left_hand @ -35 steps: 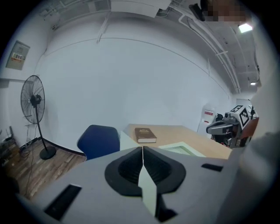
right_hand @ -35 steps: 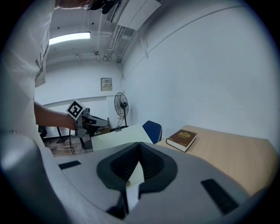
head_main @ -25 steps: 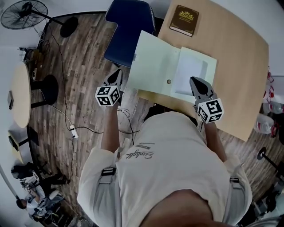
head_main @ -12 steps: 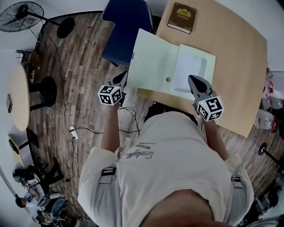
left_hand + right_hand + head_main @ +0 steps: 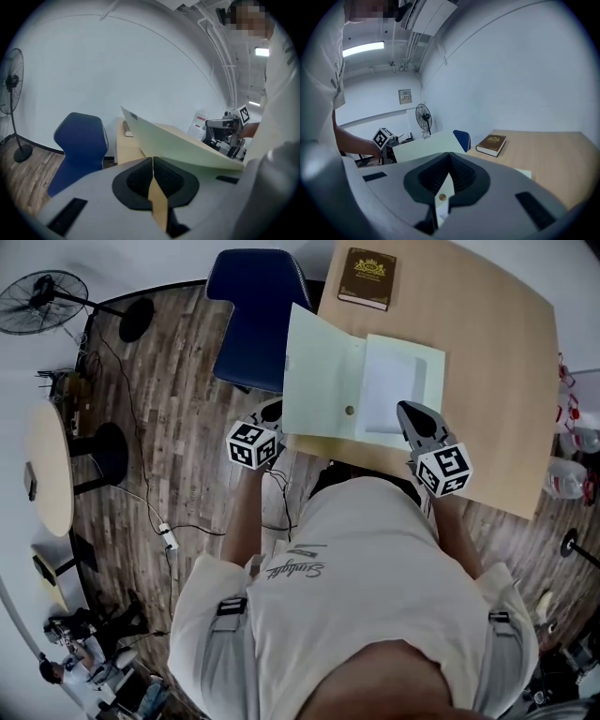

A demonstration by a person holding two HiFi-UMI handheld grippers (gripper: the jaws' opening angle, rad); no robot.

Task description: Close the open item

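pale wood tabletop [image 5: 487, 352] with green folder [image 5: 323, 371] open at near edge, its left side raised. left hand-held gripper [image 5: 272, 410] clenched empty beside it; right hand-held gripper [image 5: 410, 410] clenched empty above folder.

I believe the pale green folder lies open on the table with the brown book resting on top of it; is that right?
Not quite: the folder lies open on the table, but the brown book lies apart from it, beyond its far edge, as the head view shows.
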